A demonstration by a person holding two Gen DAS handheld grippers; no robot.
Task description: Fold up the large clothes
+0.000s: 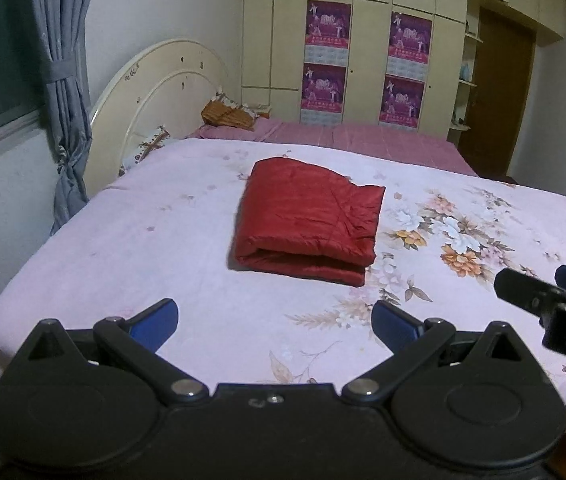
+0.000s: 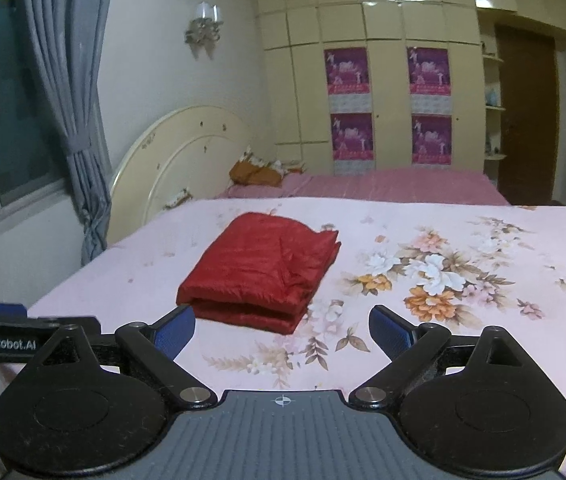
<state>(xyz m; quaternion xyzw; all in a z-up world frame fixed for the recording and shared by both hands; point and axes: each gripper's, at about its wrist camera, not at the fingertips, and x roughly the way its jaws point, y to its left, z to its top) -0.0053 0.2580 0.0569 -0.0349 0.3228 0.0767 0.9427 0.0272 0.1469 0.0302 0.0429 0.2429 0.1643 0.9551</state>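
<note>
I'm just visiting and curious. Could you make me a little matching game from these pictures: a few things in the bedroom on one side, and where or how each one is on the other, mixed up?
Things:
1. red garment
2. left gripper
3. curtain
4. purple posters

Descriptions:
A. tied back beside the window
B. stuck on the wardrobe doors
C. folded into a bundle on the flowered bedsheet
D. open and empty, apart from the bundle

Pairs: 1-C, 2-D, 3-A, 4-B
</note>
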